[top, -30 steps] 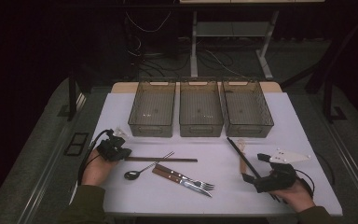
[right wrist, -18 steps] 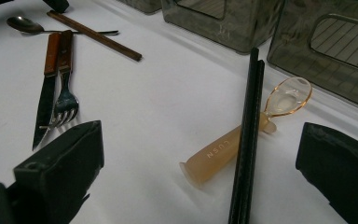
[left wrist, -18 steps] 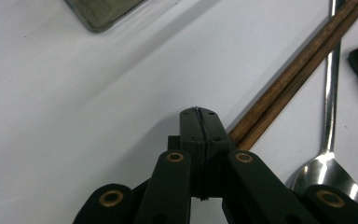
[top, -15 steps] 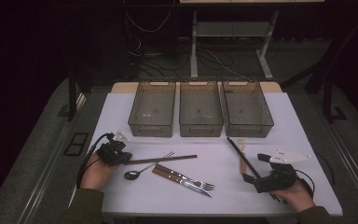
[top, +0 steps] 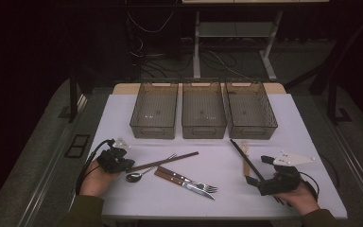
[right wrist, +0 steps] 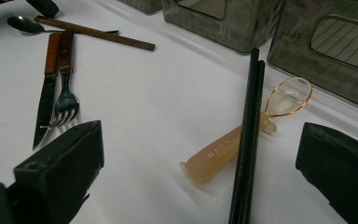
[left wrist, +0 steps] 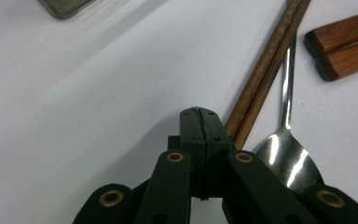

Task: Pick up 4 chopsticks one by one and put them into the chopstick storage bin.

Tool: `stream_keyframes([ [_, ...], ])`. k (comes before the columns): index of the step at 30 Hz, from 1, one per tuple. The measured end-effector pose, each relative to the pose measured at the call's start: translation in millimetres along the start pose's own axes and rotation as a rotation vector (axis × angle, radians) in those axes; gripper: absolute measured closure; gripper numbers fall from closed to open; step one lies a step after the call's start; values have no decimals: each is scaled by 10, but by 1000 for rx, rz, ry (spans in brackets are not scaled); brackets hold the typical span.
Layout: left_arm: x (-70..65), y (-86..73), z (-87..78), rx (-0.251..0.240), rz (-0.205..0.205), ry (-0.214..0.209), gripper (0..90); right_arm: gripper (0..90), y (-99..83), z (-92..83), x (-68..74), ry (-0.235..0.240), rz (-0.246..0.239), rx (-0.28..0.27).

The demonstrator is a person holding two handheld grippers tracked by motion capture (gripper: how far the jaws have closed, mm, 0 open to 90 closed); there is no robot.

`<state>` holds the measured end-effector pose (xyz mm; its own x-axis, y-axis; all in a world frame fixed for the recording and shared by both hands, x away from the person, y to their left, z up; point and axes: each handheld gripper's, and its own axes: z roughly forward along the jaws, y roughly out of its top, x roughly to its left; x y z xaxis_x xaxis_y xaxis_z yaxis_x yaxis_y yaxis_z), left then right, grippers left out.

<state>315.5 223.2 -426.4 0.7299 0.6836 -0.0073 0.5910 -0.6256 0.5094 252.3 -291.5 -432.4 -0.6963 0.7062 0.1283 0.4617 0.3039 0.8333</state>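
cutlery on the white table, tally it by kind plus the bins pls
Smoky clear plastic bins: 3
Brown wooden chopstick pairs: 1
Black chopstick pairs: 1
Steel spoons: 1
Translucent amber plastic spoons: 1
Wood-handled forks: 1
Wood-handled knives: 1
Total: 9

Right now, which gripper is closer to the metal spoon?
Left. The left gripper sits right beside the spoon, its fingers closed just short of the bowl. The right gripper is far across the table, by the black chopsticks.
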Motion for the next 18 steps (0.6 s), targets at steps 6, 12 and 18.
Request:
stream_keyframes([
  [6, -17, -38, -11, -15, -16, -24, 889, 10, 1, 0, 3, -2, -2, 0],
  [12, -29, -71, -27, -19, -24, -40, 889, 10, 1, 1, 2, -2, -3, 0],
  [18, -46, -91, -44, -15, -20, -45, 889, 10, 1, 1, 1, -2, -2, 0],
])
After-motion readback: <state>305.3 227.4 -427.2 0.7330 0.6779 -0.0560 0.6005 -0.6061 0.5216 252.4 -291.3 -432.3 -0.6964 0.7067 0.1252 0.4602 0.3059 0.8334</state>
